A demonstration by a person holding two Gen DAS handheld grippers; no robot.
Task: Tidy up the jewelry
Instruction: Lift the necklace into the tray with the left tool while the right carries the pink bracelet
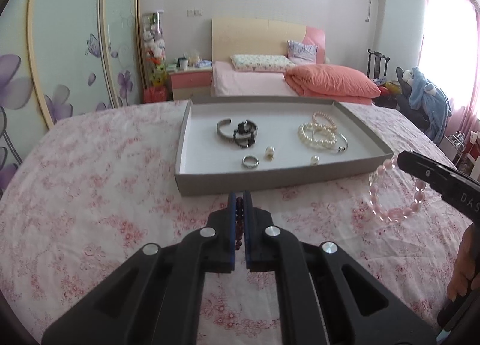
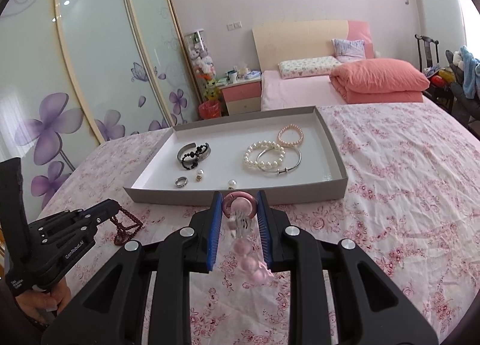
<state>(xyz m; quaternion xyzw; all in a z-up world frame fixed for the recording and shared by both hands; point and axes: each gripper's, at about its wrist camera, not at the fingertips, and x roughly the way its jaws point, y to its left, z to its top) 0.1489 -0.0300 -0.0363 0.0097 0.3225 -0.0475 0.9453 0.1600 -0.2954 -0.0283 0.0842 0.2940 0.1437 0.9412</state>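
Left wrist view: left gripper [image 1: 239, 198] closed tight on a strand of dark red beads [image 1: 239, 219], which runs between the blue pads. Below and ahead, bed cover with pink flower print [image 1: 90, 180]. A shallow grey tray [image 1: 270, 178] sits on the cover just beyond the fingertips. In the tray, left group: silver cuff [image 1: 224, 128] touching a black bead bracelet [image 1: 246, 135]. Nearer the front wall: a ring [image 1: 250, 162], a small pearl piece [image 1: 269, 153], a single pearl [image 1: 314, 160]. Right group: white pearl bracelet [image 1: 315, 134] overlapping a thin silver bangle [image 1: 340, 142], pink pearl bracelet [image 1: 324, 119] behind them. At the right edge, the right gripper [image 1: 403, 162] holds a pale pink bead bracelet [image 1: 390, 195] that hangs in a loop above the cover, clear of the tray. Part of a hand [image 1: 462, 270] at the lower right.

Right wrist view: right gripper [image 2: 239, 199] clamped on the pale pink bead bracelet [image 2: 240, 213] near the fingertips; the rest of the loop hangs down between the fingers. Tray [image 2: 336, 162] lies directly ahead, same contents visible. At the left, the left gripper [image 2: 115, 205] with the dark red beads [image 2: 127, 225] draped from its tip, lower end touching or nearly touching the cover; cannot tell which.
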